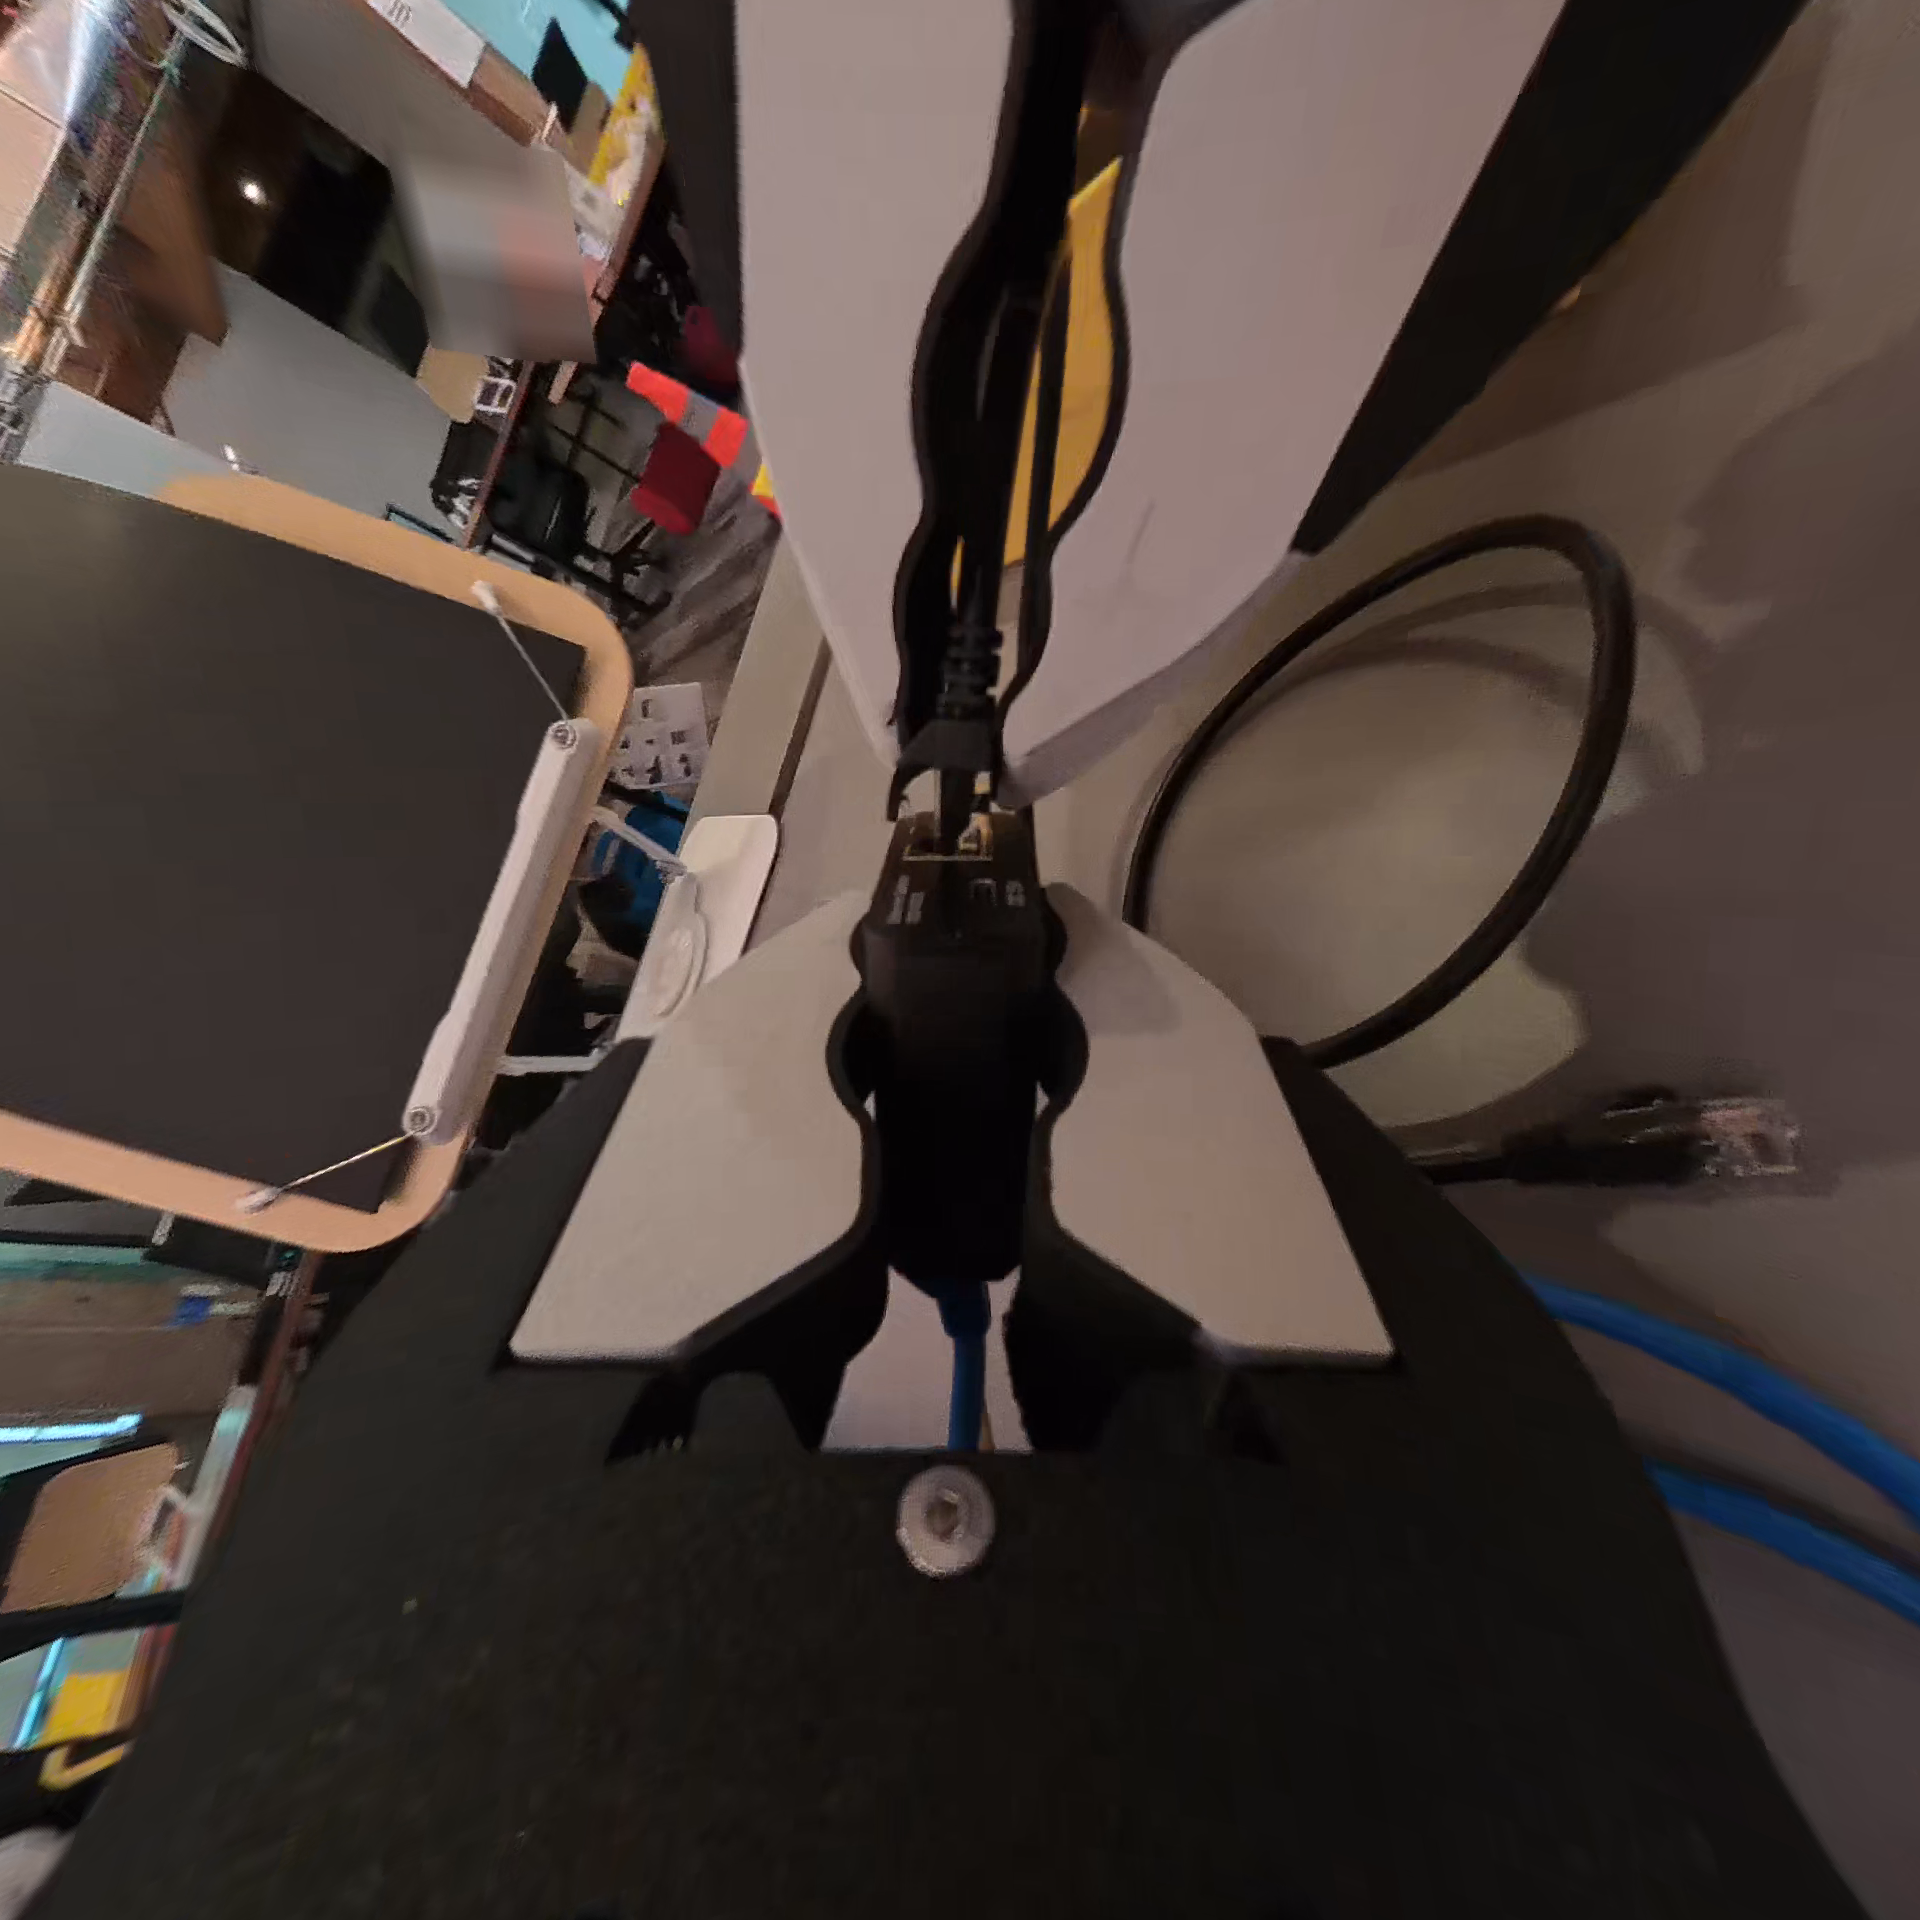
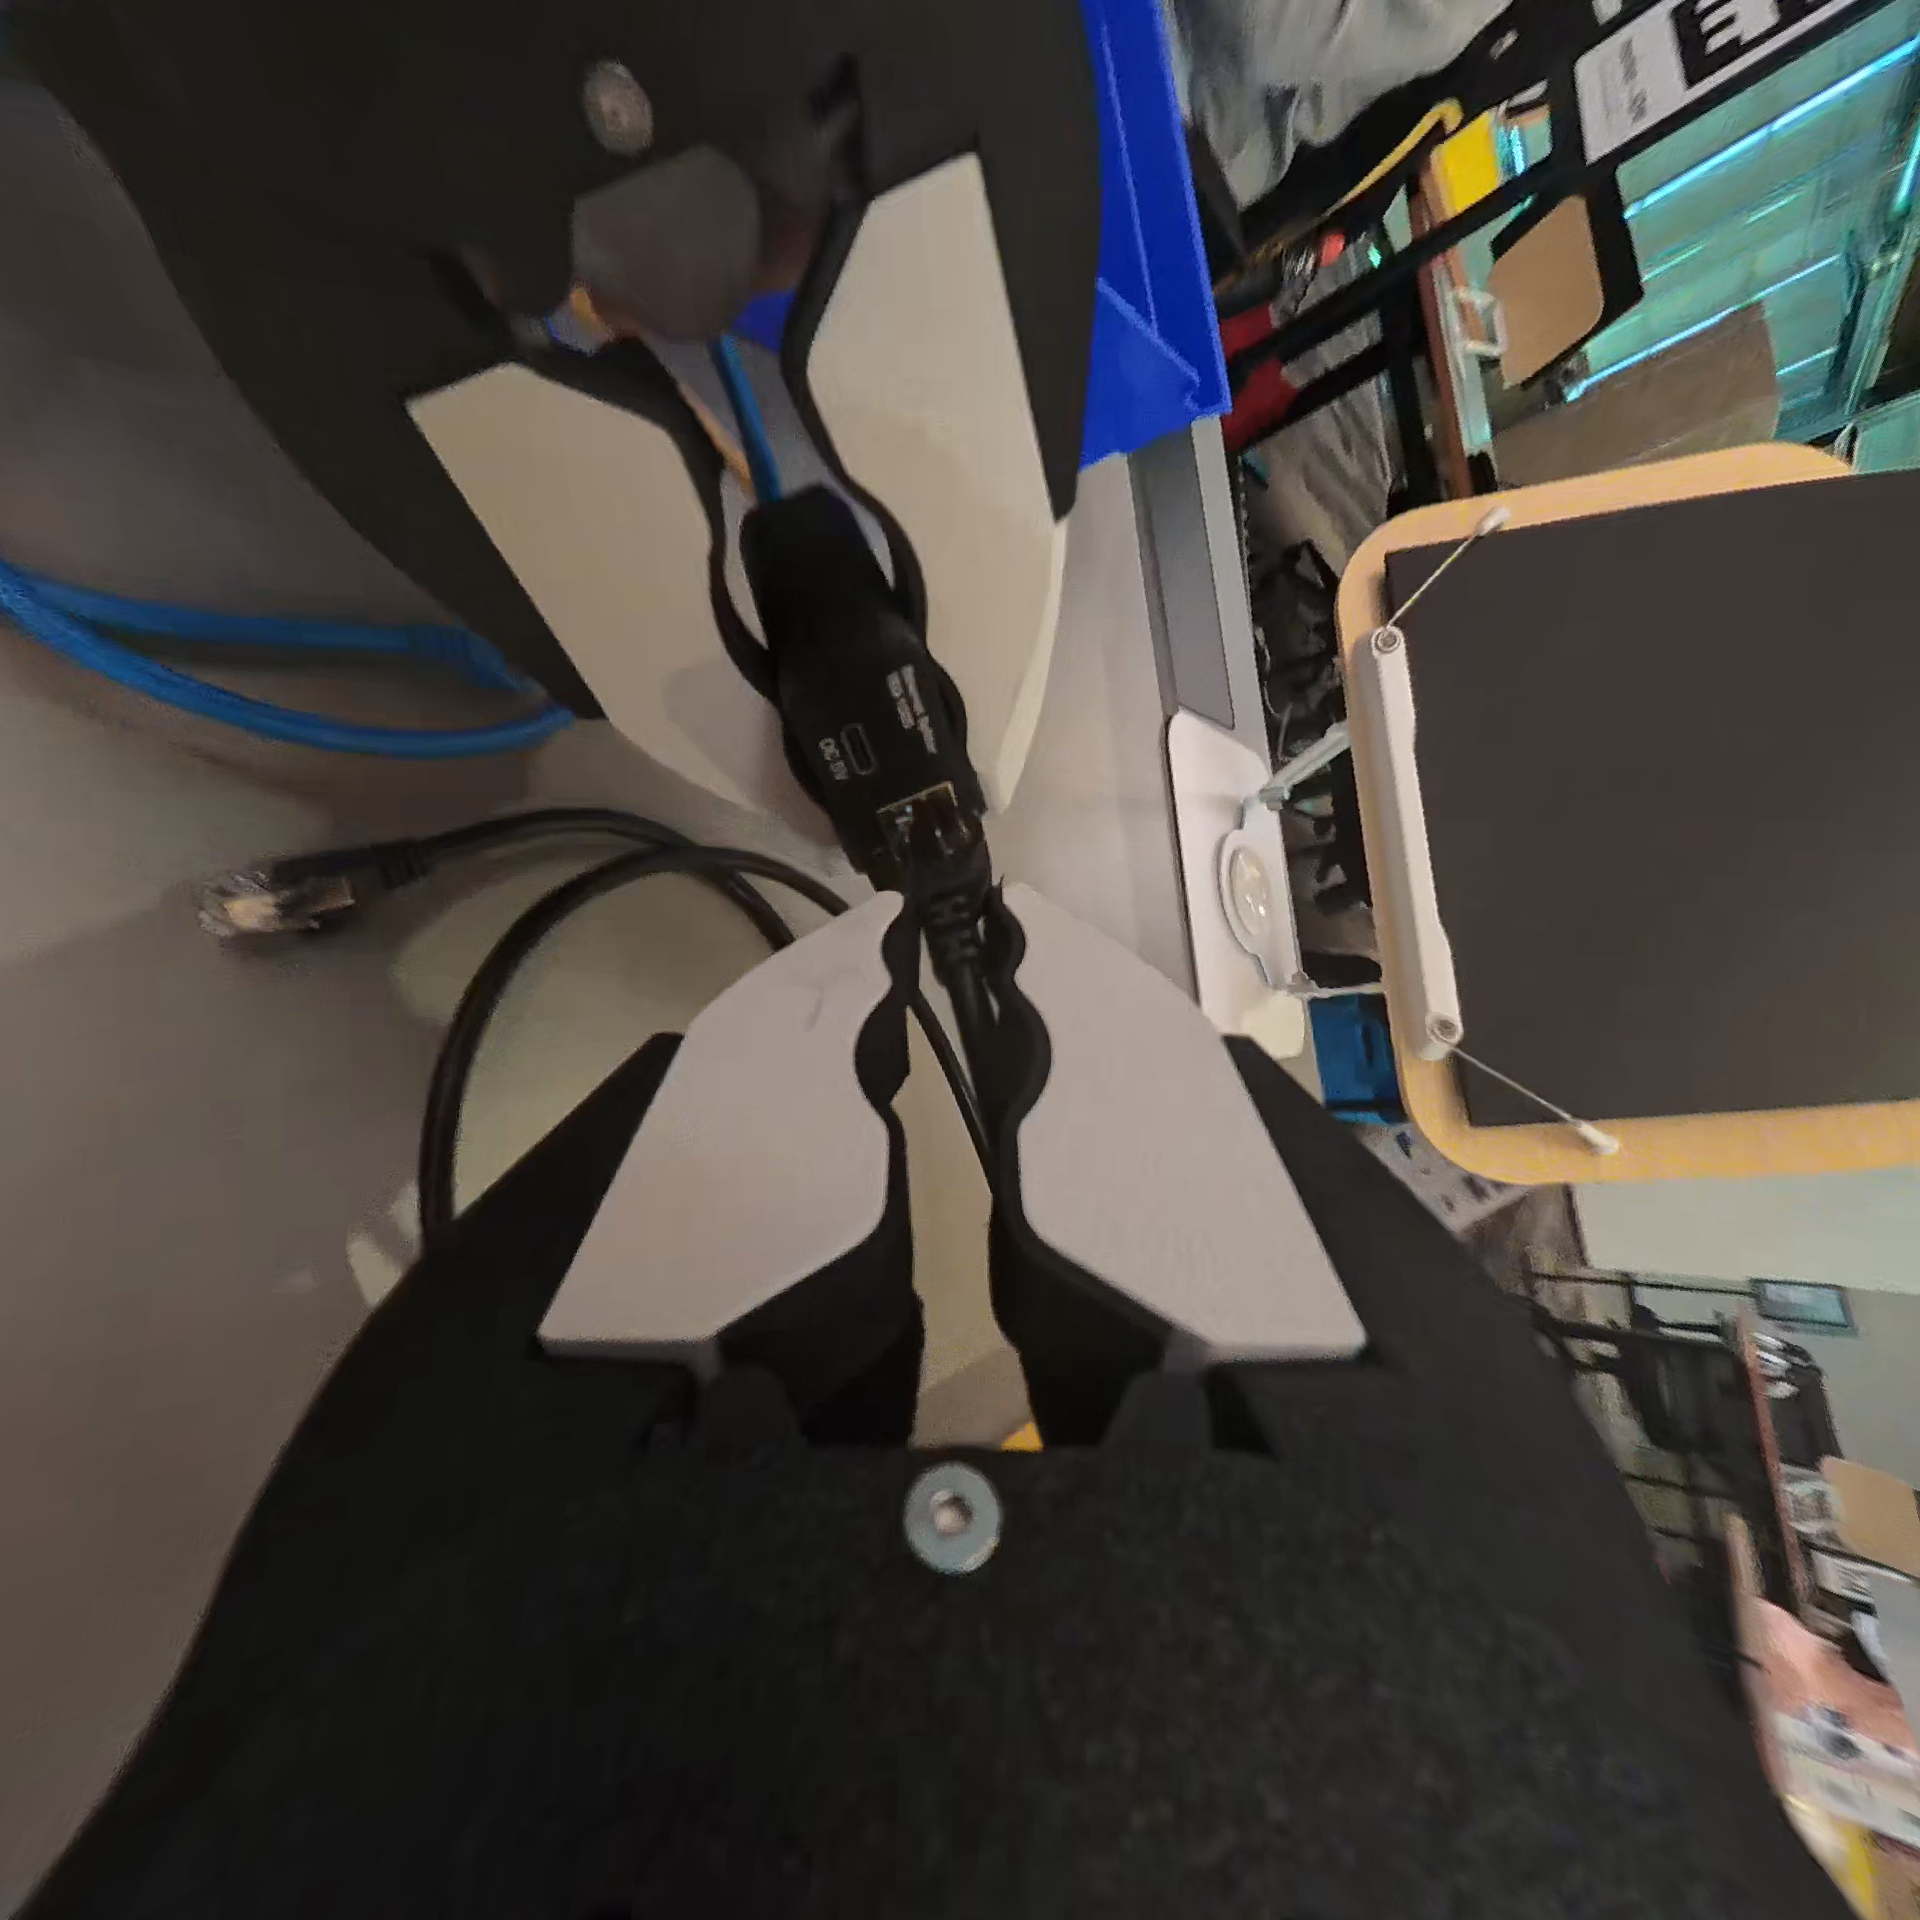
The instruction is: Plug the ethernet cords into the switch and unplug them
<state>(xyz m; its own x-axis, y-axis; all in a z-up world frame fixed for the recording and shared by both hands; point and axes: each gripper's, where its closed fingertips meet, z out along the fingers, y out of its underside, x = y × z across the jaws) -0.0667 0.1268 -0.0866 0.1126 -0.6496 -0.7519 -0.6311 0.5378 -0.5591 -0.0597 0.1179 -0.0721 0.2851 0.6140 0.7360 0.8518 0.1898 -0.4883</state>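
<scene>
Left gripper [image 1: 956,935] is clamping down on the little black switch [image 1: 961,1039], holding it up over the pale table [image 1: 1714,831], with a blue cord [image 1: 961,1371] trailing out the near end toward the camera. Right gripper [image 2: 951,935] is coming in head-on from the far side, pinching the black ethernet cord [image 2: 961,971] right behind its plug [image 2: 940,842], which is sitting in one of the switch's ports. Further out, the cord's slack is looping on the table and its other plug [image 1: 1704,1132] is lying loose beside more blue cable. Beyond the table edge a framed black board [image 1: 260,831] is hanging around.
</scene>
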